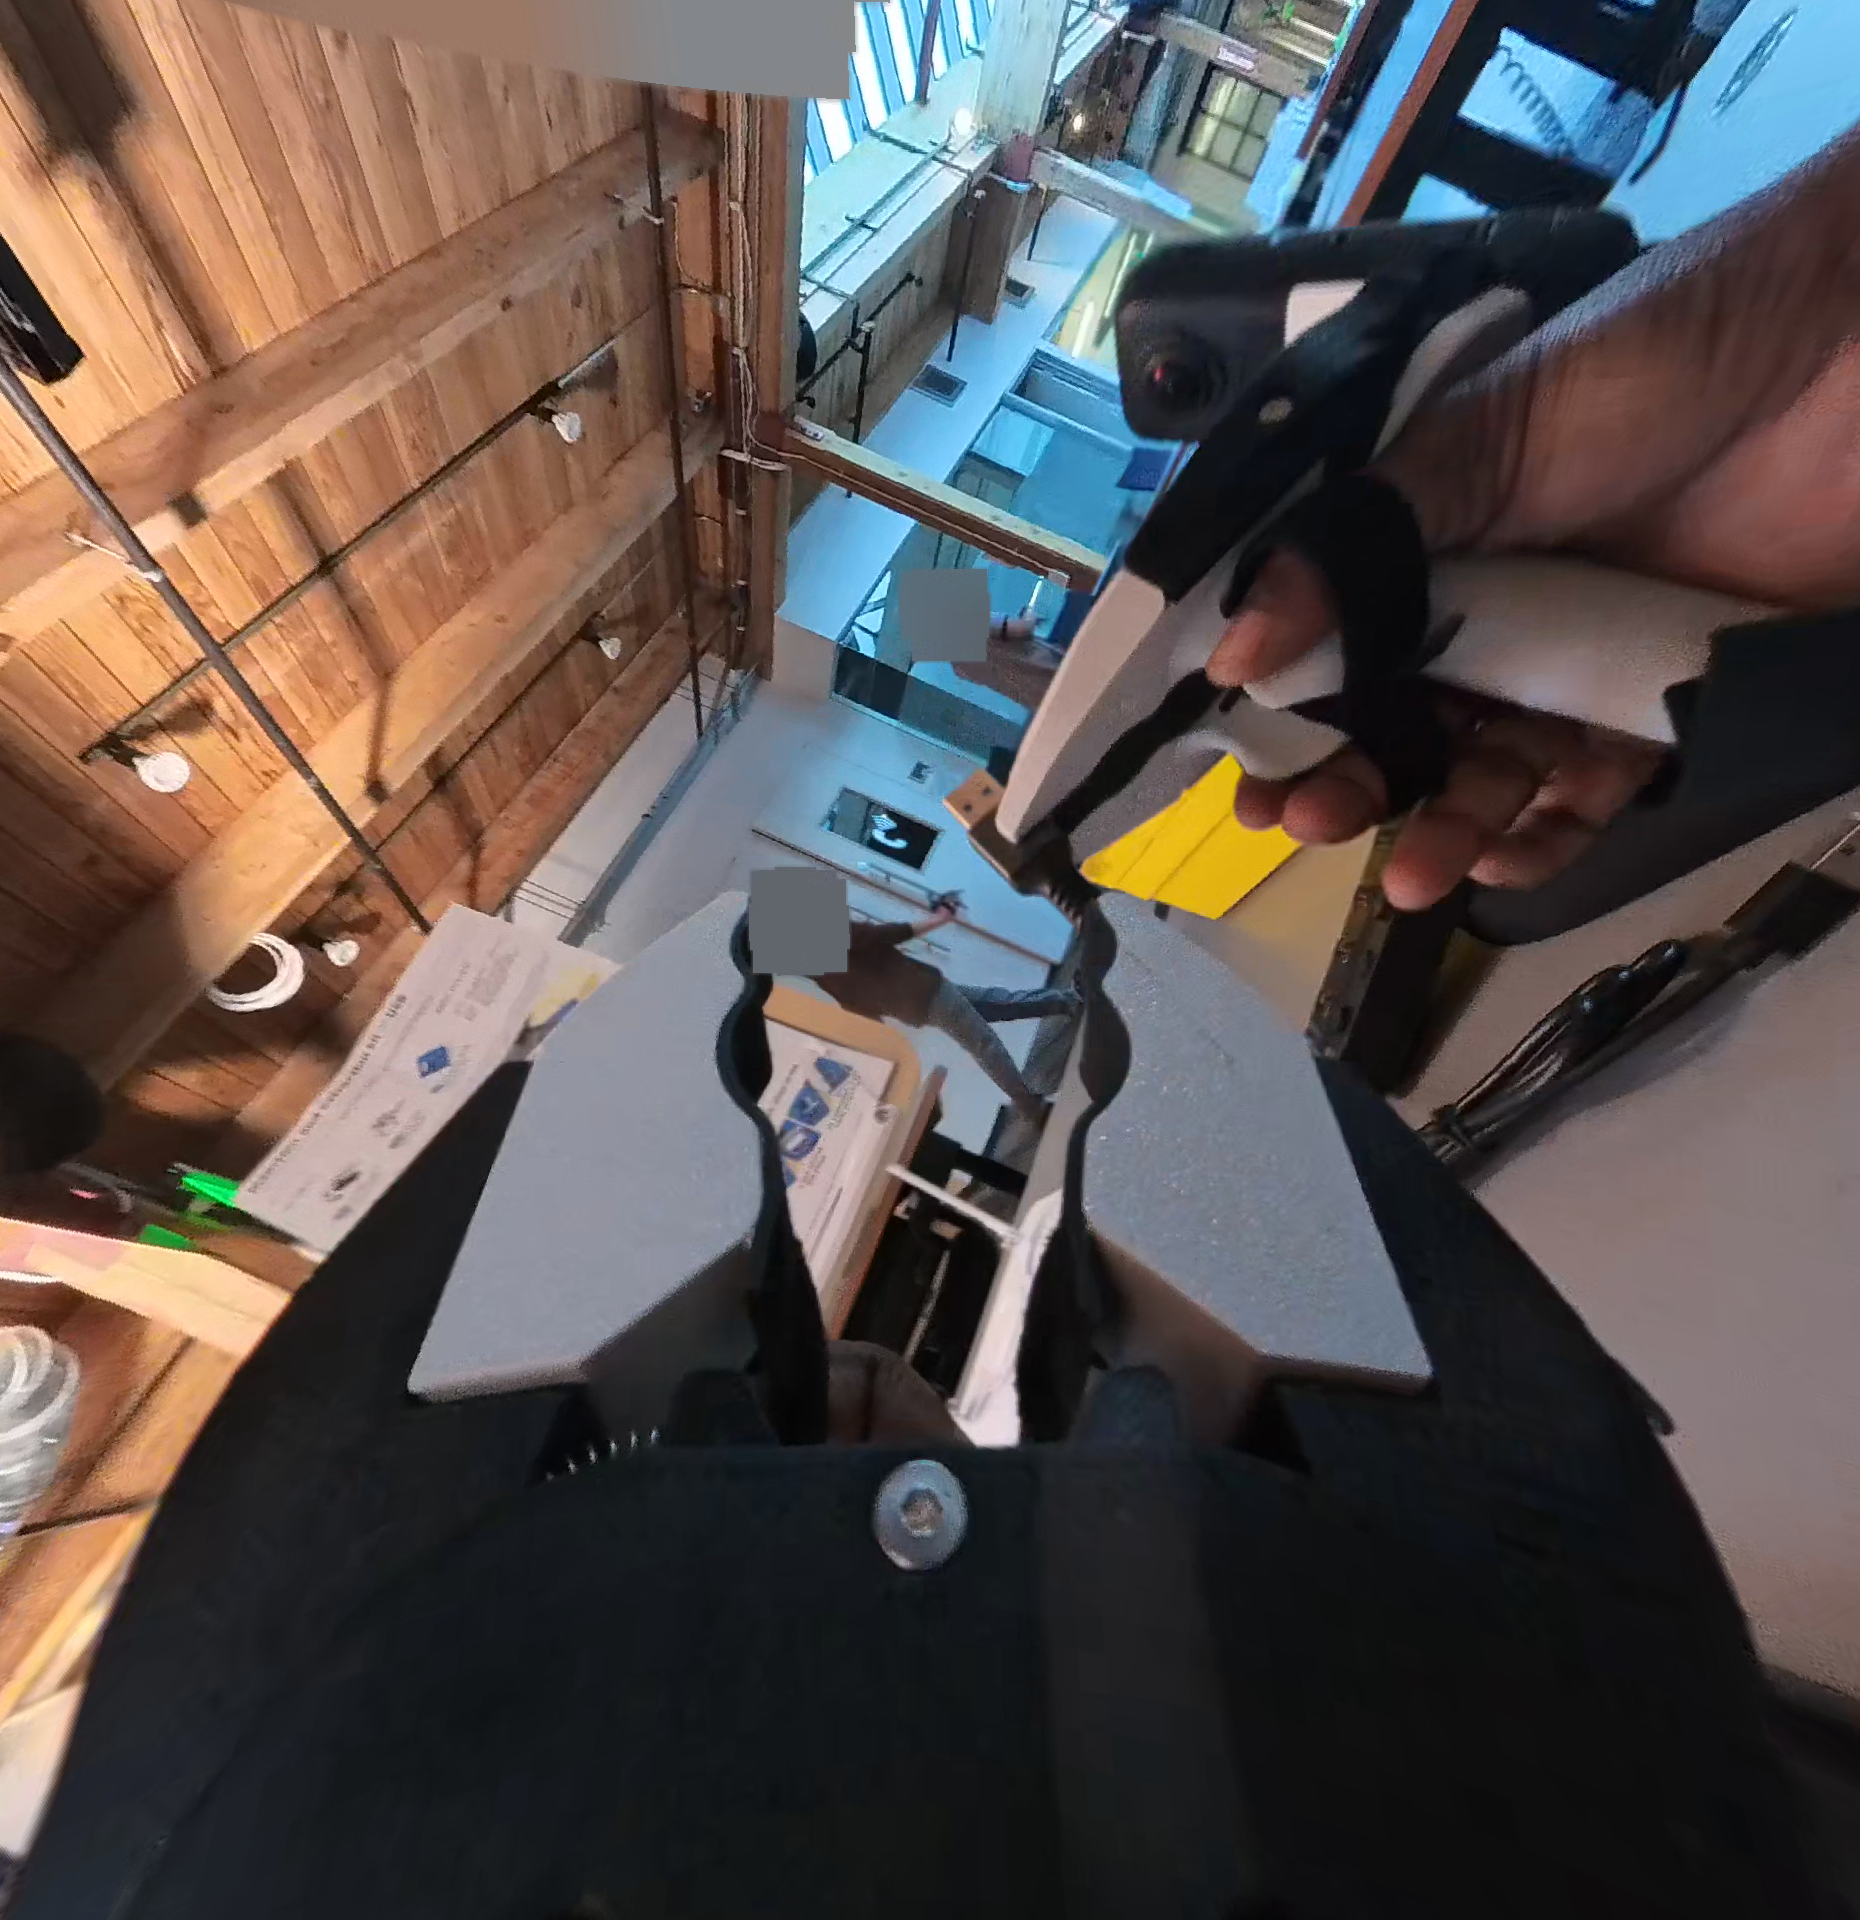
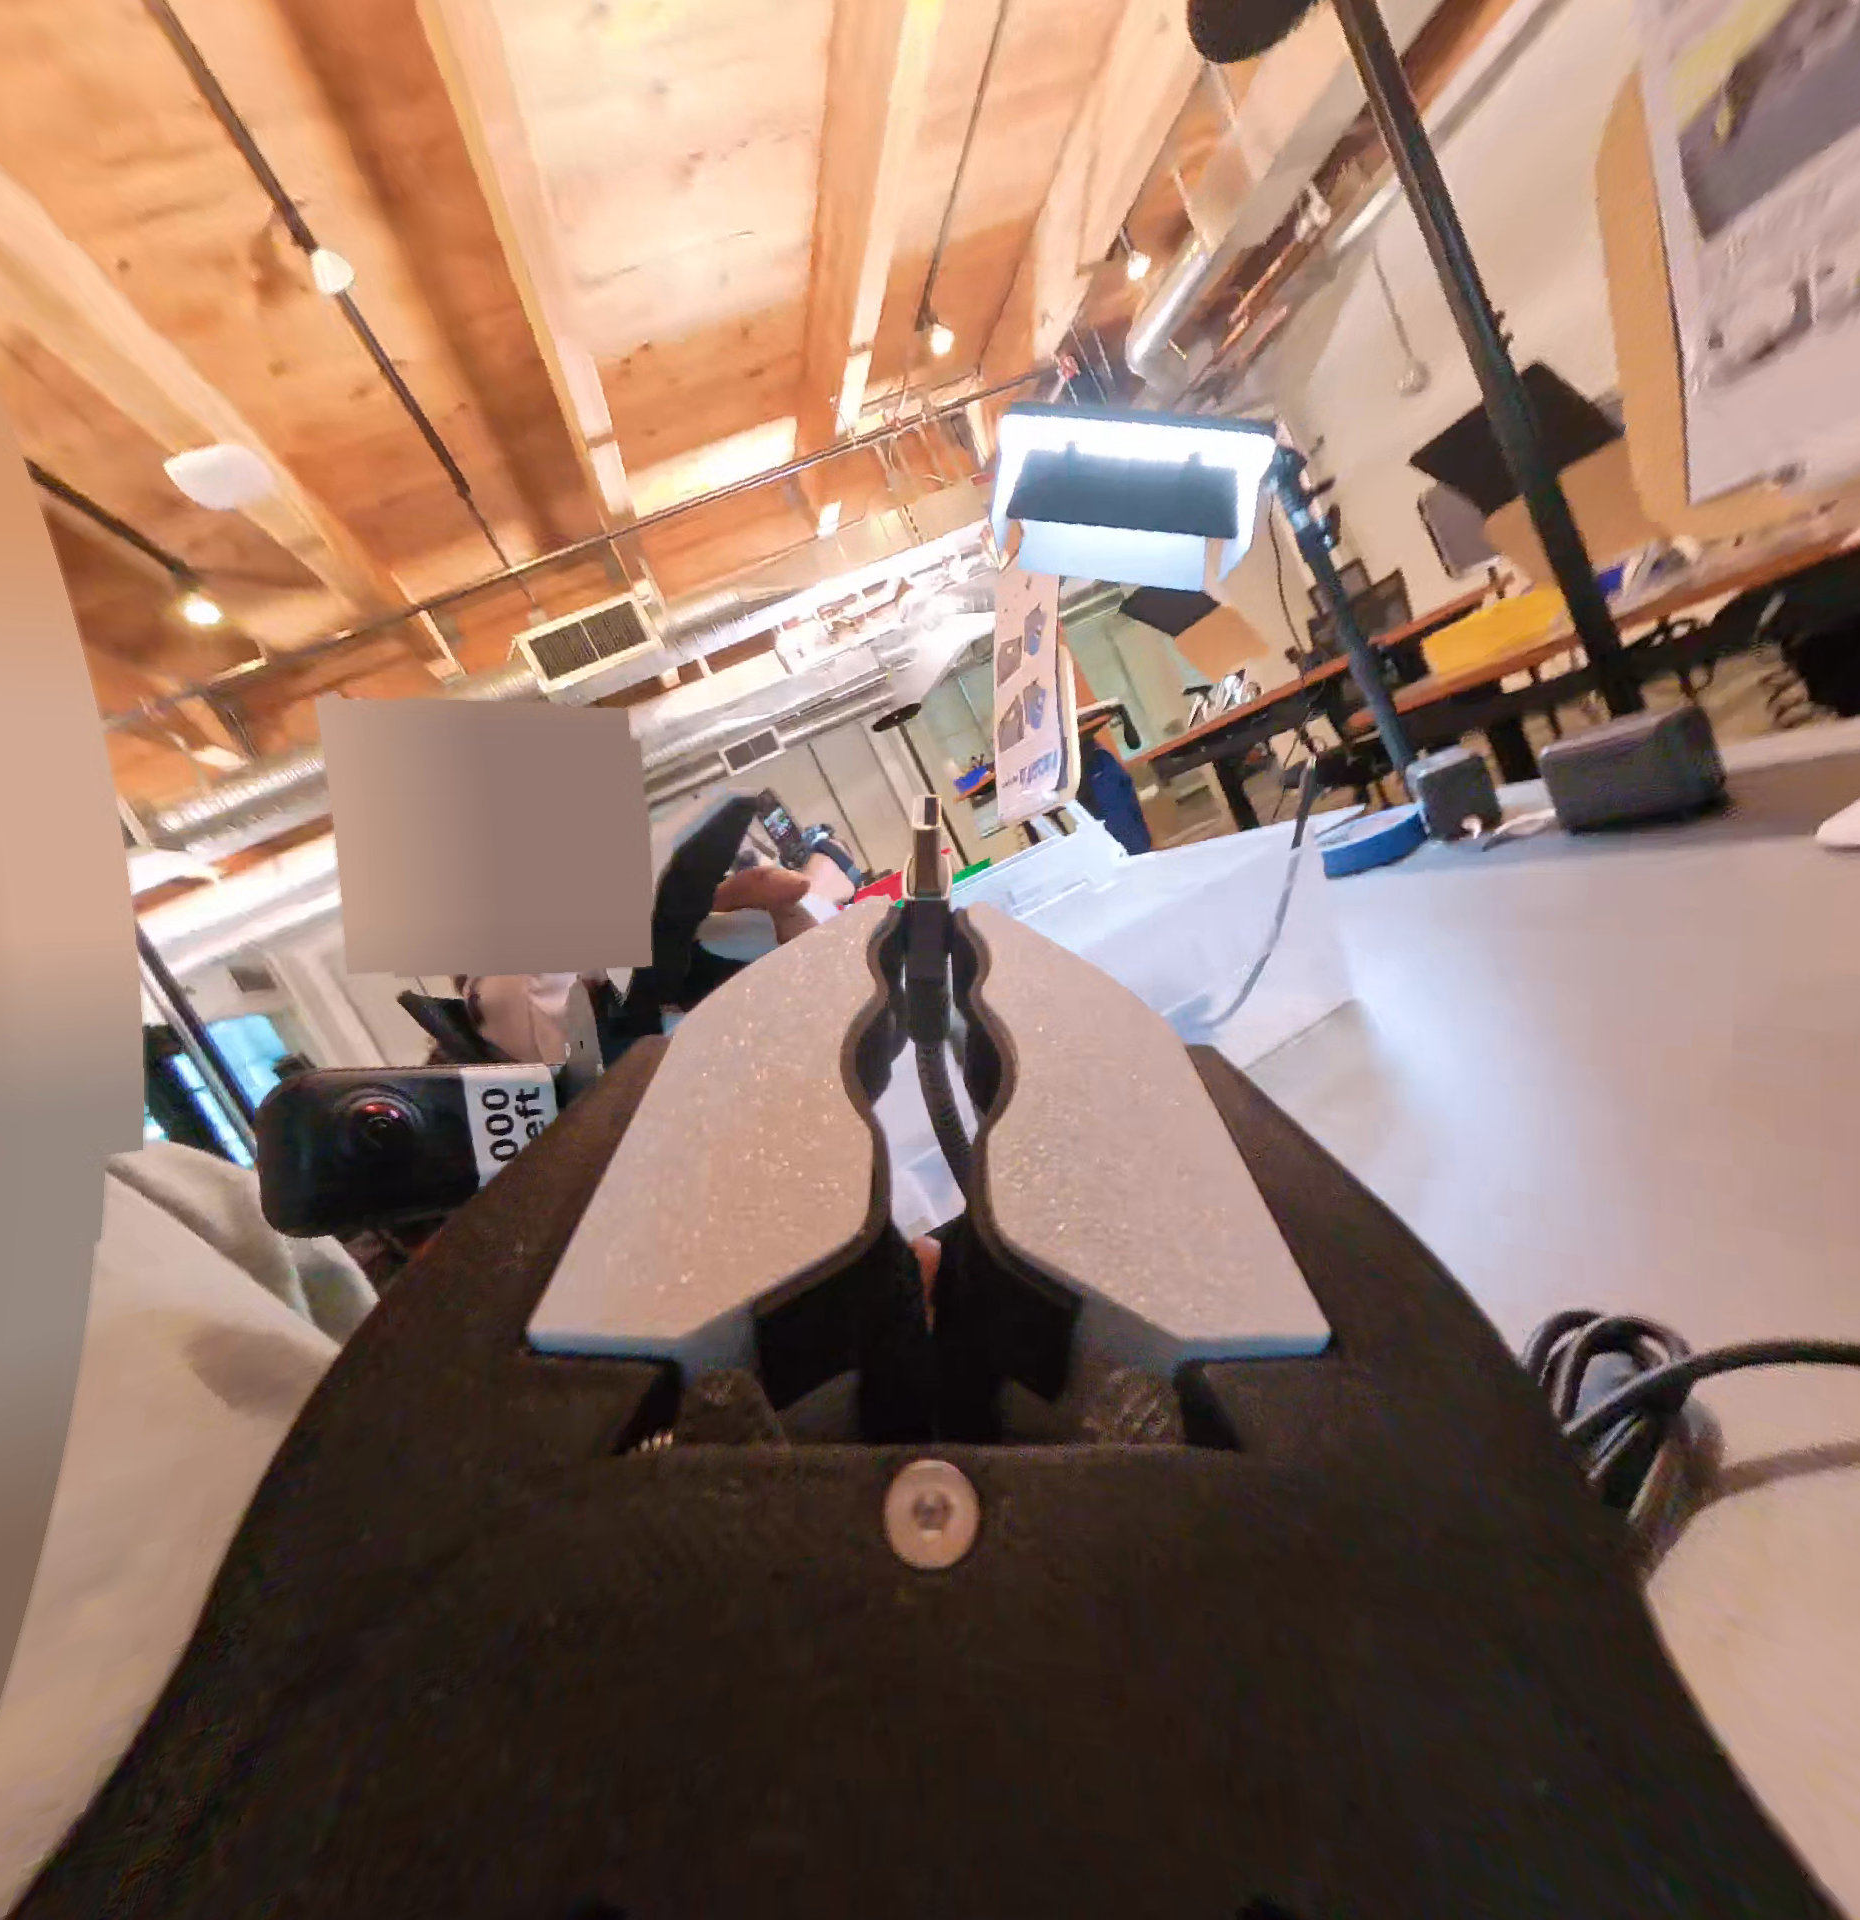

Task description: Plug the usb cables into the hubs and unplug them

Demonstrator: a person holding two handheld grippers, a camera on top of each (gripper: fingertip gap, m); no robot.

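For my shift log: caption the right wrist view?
Right gripper shut on a black USB cable, plug pointing up toward the wooden ceiling, above a grey table.

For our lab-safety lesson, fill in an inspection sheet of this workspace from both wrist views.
Surface: grey table, mostly bare.
Job's things: USB plug; no hub seen.
Clutter: blue tape roll, dark box.
Grippers: right hand-held gripper shut on USB cable; left hand-held gripper open, holding nothing.
Cables: black cable bundle on the table.
Surroundings: wooden ceiling, lamp panel, people behind.
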